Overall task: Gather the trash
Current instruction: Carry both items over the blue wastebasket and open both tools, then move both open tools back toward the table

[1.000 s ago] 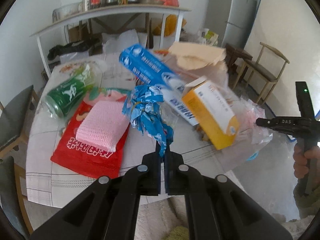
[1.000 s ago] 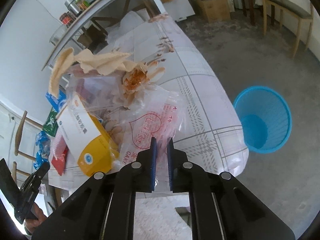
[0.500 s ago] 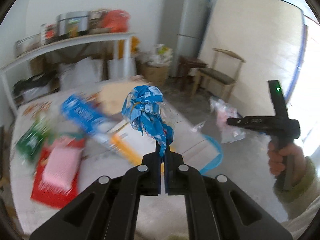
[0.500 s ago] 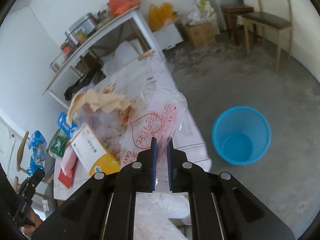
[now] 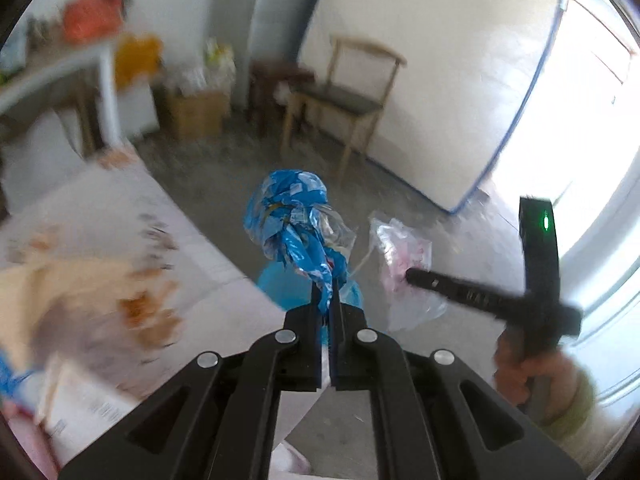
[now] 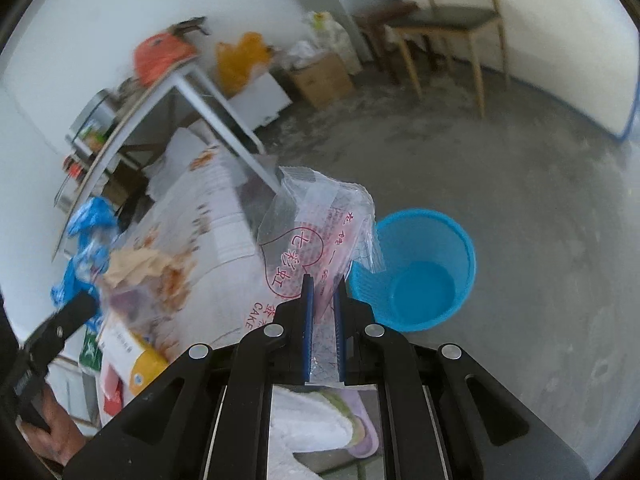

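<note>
1. Hanging off the table (image 6: 224, 216), a clear cake wrapper (image 6: 320, 236) is pinched in the closed right gripper (image 6: 322, 292), beside the blue bin (image 6: 424, 268) on the floor.
2. Left gripper (image 5: 329, 300) clamps a crumpled blue wrapper (image 5: 290, 216), held up above the bin (image 5: 280, 288).
3. Cardboard box (image 6: 128, 346) and paper scraps (image 6: 140, 264) lie on the table.

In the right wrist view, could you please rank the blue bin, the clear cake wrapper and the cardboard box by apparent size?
1. clear cake wrapper, though it sits nearest the camera, which enlarges it
2. blue bin, close to the wrapper, so those two are unsure
3. cardboard box, clearly smallest and farthest away
</note>
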`<action>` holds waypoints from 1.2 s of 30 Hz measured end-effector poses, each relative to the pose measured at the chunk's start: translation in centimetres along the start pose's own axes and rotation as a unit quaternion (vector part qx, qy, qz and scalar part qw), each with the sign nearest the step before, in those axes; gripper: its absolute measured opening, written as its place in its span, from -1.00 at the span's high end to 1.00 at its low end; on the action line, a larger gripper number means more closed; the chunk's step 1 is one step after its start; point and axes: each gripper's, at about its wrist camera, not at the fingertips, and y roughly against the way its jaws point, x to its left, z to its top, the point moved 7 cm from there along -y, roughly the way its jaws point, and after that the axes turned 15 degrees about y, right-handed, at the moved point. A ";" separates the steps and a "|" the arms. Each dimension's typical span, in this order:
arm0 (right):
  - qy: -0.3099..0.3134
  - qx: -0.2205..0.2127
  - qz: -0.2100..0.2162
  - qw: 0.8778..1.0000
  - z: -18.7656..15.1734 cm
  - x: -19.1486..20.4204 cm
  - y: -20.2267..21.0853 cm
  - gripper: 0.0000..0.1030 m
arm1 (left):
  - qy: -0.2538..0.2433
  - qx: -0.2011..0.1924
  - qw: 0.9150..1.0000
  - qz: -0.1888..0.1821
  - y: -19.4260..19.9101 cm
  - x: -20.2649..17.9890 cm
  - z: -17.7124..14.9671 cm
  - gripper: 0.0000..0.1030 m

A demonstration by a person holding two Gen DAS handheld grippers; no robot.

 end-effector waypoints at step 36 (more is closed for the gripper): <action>-0.072 0.043 -0.113 0.990 0.6 -12.0 -9.6 -0.38 | -0.019 0.087 0.995 0.039 -13.2 -2.1 4.8 0.08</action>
